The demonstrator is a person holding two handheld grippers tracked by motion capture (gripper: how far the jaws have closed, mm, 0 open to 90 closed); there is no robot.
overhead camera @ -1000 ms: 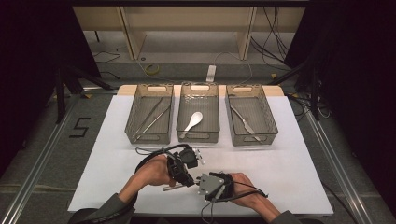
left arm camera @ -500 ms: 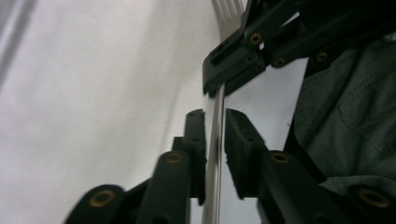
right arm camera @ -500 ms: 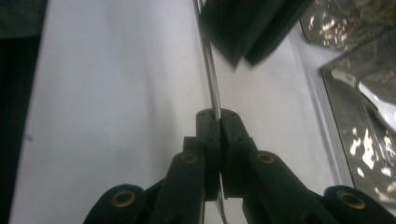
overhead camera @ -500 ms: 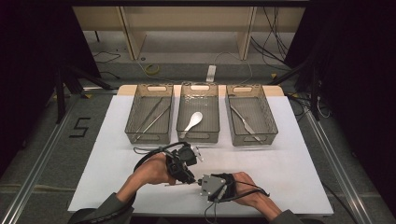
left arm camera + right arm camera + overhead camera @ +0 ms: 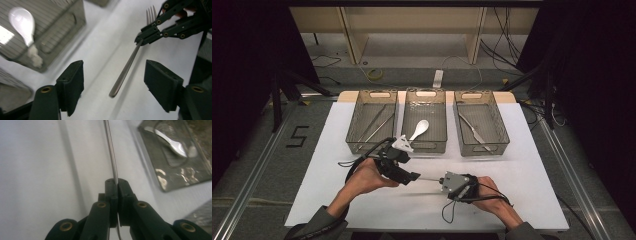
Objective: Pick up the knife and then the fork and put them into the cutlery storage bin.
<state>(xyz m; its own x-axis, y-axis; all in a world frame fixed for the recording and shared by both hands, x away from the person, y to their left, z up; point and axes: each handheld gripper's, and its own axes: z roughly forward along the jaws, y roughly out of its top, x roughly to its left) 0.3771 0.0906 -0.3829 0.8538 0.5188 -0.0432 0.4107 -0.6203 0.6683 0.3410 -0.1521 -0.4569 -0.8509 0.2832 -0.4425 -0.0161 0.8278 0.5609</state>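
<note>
The left gripper (image 5: 412, 176) is standing with its jaws wide; they have just been opening, and the fork (image 5: 126, 68) handle is lying between the pads, touching neither. In the earlier high views the two grippers were working closer together over the white table (image 5: 532, 165); they are now standing farther apart, with a stretch of handle showing between them. The right gripper (image 5: 443, 181) is clamping the fork near its neck, jaws fully closed on the metal, and is holding it clear above the table, near the front edge.

Three mesh bins are sitting in a row at the far side. The left bin (image 5: 357, 122) is holding long thin metal utensils, type unclear. The middle bin (image 5: 441, 145) is holding a white spoon (image 5: 419, 128). The right bin (image 5: 497, 125) is holding a single metal utensil (image 5: 473, 132), apparently a knife.
</note>
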